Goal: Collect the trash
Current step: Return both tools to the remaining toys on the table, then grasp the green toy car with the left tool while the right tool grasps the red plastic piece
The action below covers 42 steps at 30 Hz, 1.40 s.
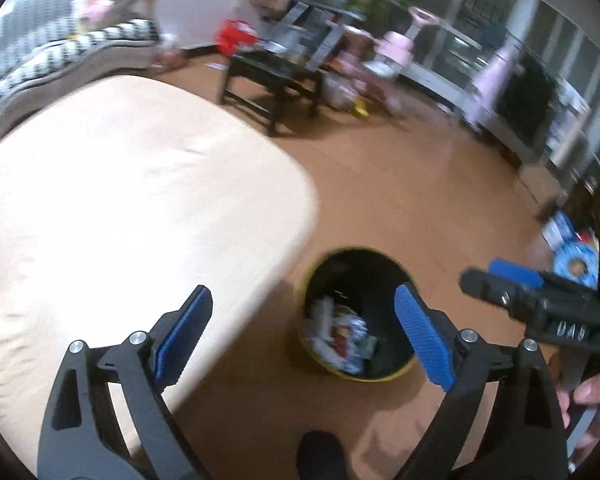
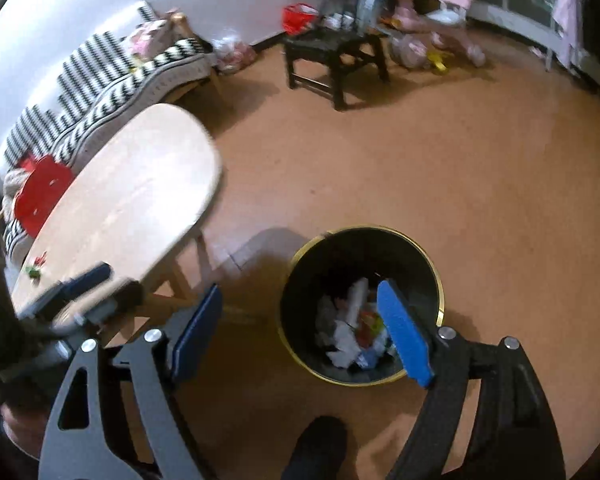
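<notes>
Bin point(image 2: 360, 304), round, black, gold-rimmed, stood on brown floor point(image 2: 440, 152) beside pale wooden table point(image 2: 132, 200), crumpled trash point(image 2: 352, 332) inside. We held left gripper point(image 1: 304, 344) and right gripper point(image 2: 304, 332) wide apart, empty, above it.

The left gripper point(image 1: 304, 336) hung with its jaws spread wide, blue pads point(image 1: 424, 338) facing each other across a broad gap, nothing between them. The right gripper point(image 2: 302, 332) was likewise wide apart and empty. In the left wrist view, a hand point(image 1: 592, 404) gripped the right tool's handle; its fingers looked curled, though blurred.
</notes>
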Available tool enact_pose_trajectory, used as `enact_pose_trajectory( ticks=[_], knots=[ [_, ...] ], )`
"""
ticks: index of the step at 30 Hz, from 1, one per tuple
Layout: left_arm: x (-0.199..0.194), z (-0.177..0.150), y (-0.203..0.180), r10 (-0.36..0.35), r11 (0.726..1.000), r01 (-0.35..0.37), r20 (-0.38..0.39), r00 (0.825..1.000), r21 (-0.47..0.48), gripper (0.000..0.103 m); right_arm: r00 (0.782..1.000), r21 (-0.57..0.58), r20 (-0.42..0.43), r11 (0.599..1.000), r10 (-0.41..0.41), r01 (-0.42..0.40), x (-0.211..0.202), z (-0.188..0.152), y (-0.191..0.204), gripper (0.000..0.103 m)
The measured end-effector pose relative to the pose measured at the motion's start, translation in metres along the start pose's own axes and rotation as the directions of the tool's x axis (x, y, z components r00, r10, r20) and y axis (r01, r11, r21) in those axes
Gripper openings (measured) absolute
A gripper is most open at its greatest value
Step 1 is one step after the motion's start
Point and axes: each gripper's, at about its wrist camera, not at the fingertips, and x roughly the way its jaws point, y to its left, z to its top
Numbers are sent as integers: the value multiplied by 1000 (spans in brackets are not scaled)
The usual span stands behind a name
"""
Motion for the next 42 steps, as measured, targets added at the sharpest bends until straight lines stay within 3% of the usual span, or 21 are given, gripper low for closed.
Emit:
enact_pose_trajectory(
  ticks=[4,7,11,16,18,22,25,31,35,37,38,41,42],
  knots=[
    [-45,4,54,111,992,-107,59,992,-70,91,998,-70,1,996,59,-59,1,2,46,80],
    [-74,1,107,232,966,-219,86,969,-140,91,996,-136,-5,987,89,-89,5,0,87,81],
    [-101,-10,201,389,882,-358,47,920,-305,91,994,-232,-25,966,107,-110,14,-6,143,81],
    [-124,-25,302,524,728,-472,-41,851,-497,91,989,-319,-67,937,130,-144,30,-12,206,81],
    [-125,-25,327,564,686,-510,-64,824,-520,91,987,-362,-86,919,135,-157,38,-18,234,81],
    [-124,-26,362,562,655,-509,-91,822,-558,91,982,-420,-130,890,134,-177,58,-24,277,81],
    [-109,-23,384,572,630,-542,-139,808,-556,91,979,-454,-148,869,143,-196,68,-26,303,81],
    [-107,-28,405,594,642,-572,-142,792,-511,90,973,-511,-161,829,167,-226,90,-25,346,81],
    [-111,-35,425,555,675,-533,-125,822,-510,74,966,-542,-171,800,193,-256,108,-18,380,81],
    [-114,-39,431,557,685,-531,-112,823,-499,61,957,-554,-190,781,218,-288,116,-15,399,81],
    [-116,-40,431,557,694,-529,-101,824,-488,48,953,-581,-189,756,236,-302,120,-14,416,81],
    [-126,-47,440,517,724,-485,-80,852,-490,46,951,-664,-178,683,252,-306,134,-12,458,81],
    [-132,-51,442,517,722,-481,-74,853,-497,46,949,-684,-184,659,257,-312,143,-10,474,81]
  ],
)
